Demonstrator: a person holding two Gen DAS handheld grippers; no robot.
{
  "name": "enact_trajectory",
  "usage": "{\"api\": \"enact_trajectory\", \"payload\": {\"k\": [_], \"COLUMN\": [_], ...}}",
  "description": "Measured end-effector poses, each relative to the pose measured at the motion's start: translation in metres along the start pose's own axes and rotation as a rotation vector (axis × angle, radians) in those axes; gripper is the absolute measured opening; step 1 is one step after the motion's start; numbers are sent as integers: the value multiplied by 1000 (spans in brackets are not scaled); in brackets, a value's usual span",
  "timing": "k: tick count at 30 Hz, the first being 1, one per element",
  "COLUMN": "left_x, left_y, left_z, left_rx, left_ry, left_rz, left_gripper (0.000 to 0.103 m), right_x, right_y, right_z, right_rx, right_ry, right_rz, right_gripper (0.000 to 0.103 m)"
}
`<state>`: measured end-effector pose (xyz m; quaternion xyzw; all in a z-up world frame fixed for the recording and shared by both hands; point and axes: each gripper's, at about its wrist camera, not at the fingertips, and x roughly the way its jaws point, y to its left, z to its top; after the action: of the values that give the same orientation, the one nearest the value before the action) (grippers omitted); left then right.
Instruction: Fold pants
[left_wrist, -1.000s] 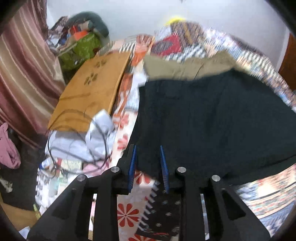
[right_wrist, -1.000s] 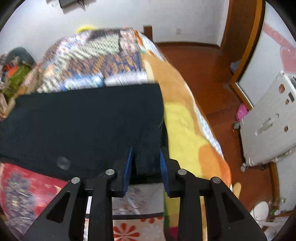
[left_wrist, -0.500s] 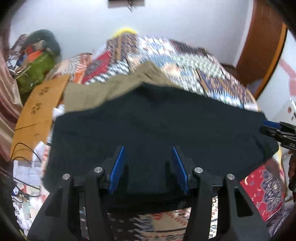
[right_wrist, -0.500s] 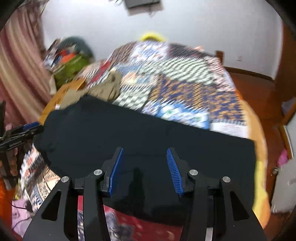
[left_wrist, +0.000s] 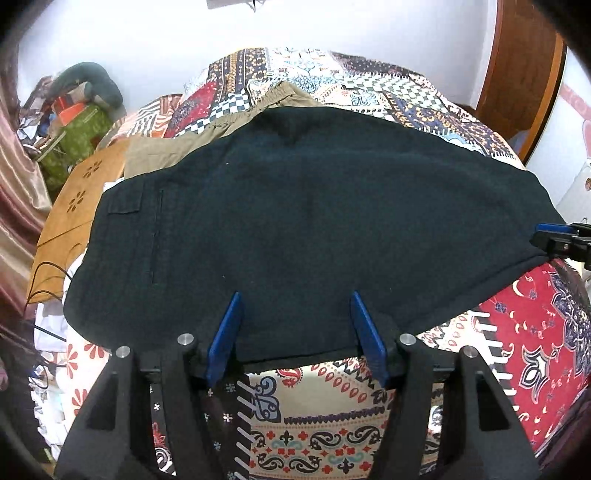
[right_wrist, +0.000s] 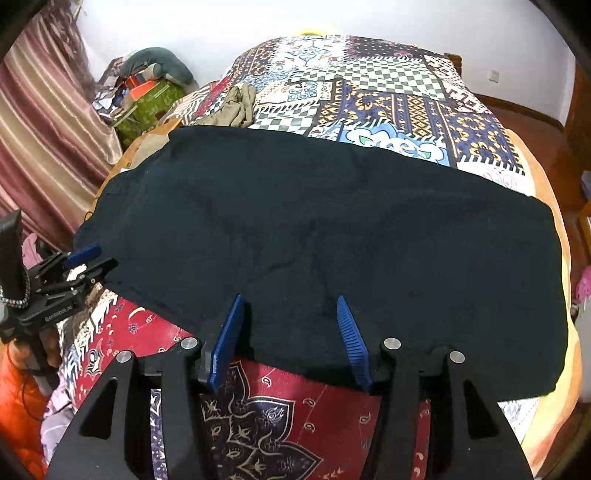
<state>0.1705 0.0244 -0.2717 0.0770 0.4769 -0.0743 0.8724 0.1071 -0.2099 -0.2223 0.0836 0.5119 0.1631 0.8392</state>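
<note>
While both grippers hang over the near edge of the bed, the dark pants (left_wrist: 303, 229) lie spread flat across the patchwork bedspread (left_wrist: 369, 96), filling the middle of both wrist views.

Left gripper (left_wrist: 295, 339): lower centre of the left wrist view. Its blue pads (left_wrist: 225, 339) stand apart and the jaws are opening. The near hem of the pants sits between them, but neither pad presses on the cloth. The same gripper appears at the left edge of the right wrist view (right_wrist: 83, 260), its tips at the pants' left corner.

Right gripper (right_wrist: 291, 339): lower centre of the right wrist view. Its pads (right_wrist: 351, 339) are likewise apart and opening, with the pants' near edge lying loose between them. In the left wrist view this gripper shows at the right edge (left_wrist: 554, 238), at the pants' right corner (whether it touches the fabric there cannot be told).

Surroundings:
- A tan garment (left_wrist: 229, 125) lies just behind the pants, partly under their far edge, toward the upper left.
- A wooden board (left_wrist: 74, 206) with flower-shaped cut-outs sits at the left of the left wrist view, beside the bed.
- A striped curtain (right_wrist: 40, 129) hangs at the upper left of the right wrist view.
- A pile of clutter with a green bag (right_wrist: 151, 99) stands by the white wall.
</note>
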Motion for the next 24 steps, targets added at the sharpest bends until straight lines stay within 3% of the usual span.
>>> {"api": "enact_trajectory", "payload": {"k": [2,6,15,19,24], "left_x": [-3,-23,-28,-11,15], "left_y": [1,-4,-37,-66,-100], "left_z": [10,27,69,76,71], "left_rx": [3,30,63,106,163], "left_ry": [9,-48,-93,-59,10], "left_rz": [-10,-36,-115,-142,-165], "left_gripper": [61,61,61,61,61], "right_x": [-5,-27,-72,-76,-63], "right_y": [-2,-14,-71,-90,-115], "right_z": [0,-4,-45,-63,-79], "right_rx": [14,41,229,316,469], "right_ry": [1,-40,-119,-114,-138], "right_rz": [-10,-57,-157,-128,-13], "right_gripper": [49,50,54,55,55]}}
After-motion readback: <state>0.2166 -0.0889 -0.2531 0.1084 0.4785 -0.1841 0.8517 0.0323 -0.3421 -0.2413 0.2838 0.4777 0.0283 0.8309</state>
